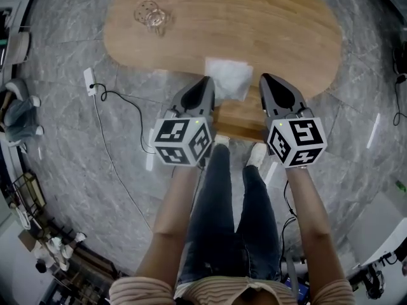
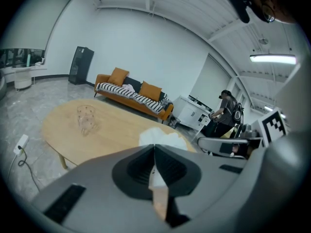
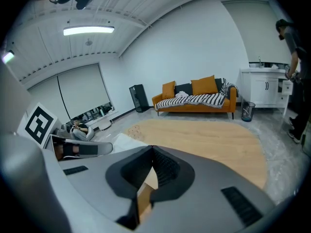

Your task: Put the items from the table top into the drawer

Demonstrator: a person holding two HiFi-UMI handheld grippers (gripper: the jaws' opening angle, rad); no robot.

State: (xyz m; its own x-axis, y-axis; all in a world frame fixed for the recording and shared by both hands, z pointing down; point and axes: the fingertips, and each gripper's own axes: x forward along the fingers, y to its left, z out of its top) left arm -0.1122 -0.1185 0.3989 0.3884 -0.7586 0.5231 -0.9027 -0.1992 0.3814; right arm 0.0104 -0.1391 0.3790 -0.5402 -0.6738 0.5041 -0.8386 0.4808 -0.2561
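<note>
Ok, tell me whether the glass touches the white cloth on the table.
Apart: the head view shows bare tabletop between the glass and the white cloth.

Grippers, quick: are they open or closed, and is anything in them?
Left gripper: closed, holding nothing.
Right gripper: closed, holding nothing.

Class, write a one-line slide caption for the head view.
Left gripper and right gripper, both shut, flank a drawer of a table bearing a white item and a glass.
</note>
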